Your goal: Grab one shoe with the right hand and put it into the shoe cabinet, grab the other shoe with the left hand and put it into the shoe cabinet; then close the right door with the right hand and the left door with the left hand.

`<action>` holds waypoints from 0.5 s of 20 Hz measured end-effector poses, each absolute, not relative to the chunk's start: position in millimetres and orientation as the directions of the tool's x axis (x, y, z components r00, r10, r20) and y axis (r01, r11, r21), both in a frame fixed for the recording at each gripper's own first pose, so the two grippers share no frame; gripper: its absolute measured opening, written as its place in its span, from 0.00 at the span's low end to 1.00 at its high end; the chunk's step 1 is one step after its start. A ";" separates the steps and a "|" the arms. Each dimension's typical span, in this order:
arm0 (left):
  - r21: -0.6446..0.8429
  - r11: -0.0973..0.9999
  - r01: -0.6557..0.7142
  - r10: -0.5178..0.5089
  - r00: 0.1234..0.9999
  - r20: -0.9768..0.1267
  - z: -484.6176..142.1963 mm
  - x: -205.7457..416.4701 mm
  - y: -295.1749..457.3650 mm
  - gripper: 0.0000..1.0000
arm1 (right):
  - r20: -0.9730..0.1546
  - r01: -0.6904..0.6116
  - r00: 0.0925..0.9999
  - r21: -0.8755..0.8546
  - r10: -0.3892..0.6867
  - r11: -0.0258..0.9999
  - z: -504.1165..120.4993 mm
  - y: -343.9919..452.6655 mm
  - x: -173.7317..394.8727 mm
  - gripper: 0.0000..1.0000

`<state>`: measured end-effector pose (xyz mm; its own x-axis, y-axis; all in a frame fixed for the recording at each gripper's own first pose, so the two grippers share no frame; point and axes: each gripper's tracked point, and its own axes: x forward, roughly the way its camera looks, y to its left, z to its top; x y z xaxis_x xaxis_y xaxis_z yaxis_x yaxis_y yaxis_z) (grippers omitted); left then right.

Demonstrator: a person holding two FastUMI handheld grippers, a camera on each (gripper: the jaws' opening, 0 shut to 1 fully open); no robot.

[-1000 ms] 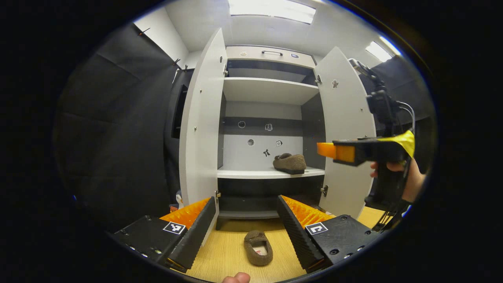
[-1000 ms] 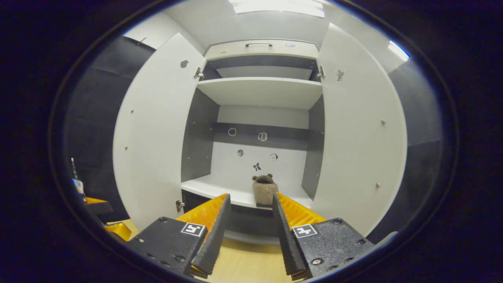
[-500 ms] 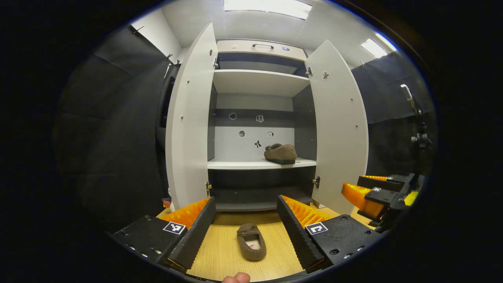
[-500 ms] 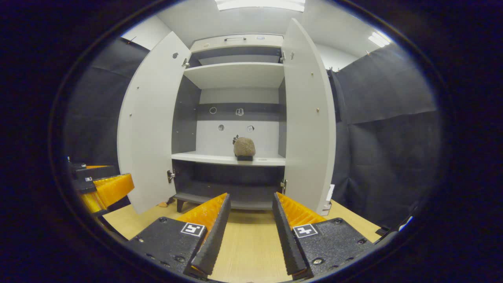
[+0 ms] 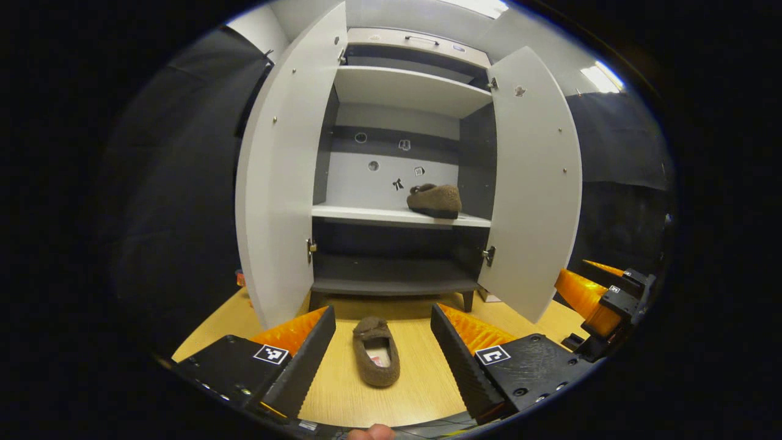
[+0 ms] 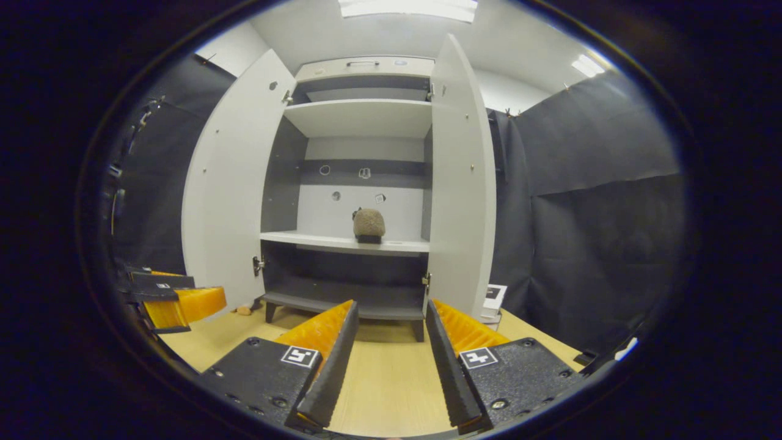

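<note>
We read the task as about a quarter done. One shoe [image 5: 434,200] already sits on the middle shelf [image 5: 366,214] of the cabinet [image 5: 403,98], toward the right side, close to the back wall; in the right gripper view it shows end-on as a small brown lump [image 6: 369,223] on that same shelf.

The second shoe [image 5: 375,351] lies on the wooden floor [image 5: 421,391] in front of the cabinet, opening up, pointing roughly toward the cabinet. It sits between the fingers of the left claw [image 5: 382,351] as that view frames it, but the fingers stand well apart and neither touches it; how high the claw hangs above the shoe we cannot judge well through the fisheye, so we would only say it looks lined up for a grasp, not yet closed.

The right claw [image 6: 385,360] is empty, its fingers apart, over bare floor, with the cabinet some way ahead of it. We also see it at the right edge of the left gripper view [image 5: 589,299], low and off to the side of the right door [image 5: 531,183].

Both doors stand wide open: the left door [image 5: 275,183] swung out to the left, the right one swung out to the right.

What is left, as we judge it: the left claw must close on the floor shoe, lift it and set it on a shelf, then the right door and the left door must be shut in turn.
</note>
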<state>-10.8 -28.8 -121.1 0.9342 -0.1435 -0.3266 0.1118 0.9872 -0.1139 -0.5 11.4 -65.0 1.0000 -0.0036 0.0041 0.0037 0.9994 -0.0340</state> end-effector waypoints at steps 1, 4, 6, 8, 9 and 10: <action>-0.125 0.986 0.109 -0.147 0.921 -0.359 -133.6 -8.6 -27.7 0.95 | 0.008 0.001 1.000 -0.039 -0.001 0.999 -65.0 11.5 -0.8 0.70; -0.180 0.980 0.088 -0.162 0.875 -0.457 -172.3 -0.1 -27.5 0.95 | 0.025 -0.005 1.000 -0.068 0.007 0.998 -60.4 12.1 -3.1 0.70; -0.186 0.981 0.057 -0.148 0.841 -0.520 -199.0 6.9 -21.6 0.96 | 0.027 -0.009 1.000 -0.082 0.011 0.997 -60.7 11.6 -7.0 0.70; -0.168 0.985 0.032 -0.122 0.820 -0.560 -224.4 17.1 -12.8 0.96 | 0.021 -0.005 1.000 -0.088 0.006 0.996 -62.5 9.1 -7.8 0.73; -0.161 0.987 0.021 -0.112 0.807 -0.580 -240.5 25.0 -9.4 0.96 | 0.016 -0.002 1.000 -0.089 0.003 0.996 -63.5 8.3 -5.1 0.70; -0.163 0.987 0.013 -0.110 0.791 -0.602 -251.7 28.6 -8.4 0.95 | 0.009 0.000 1.000 -0.089 0.000 0.996 -64.7 7.3 -4.9 0.70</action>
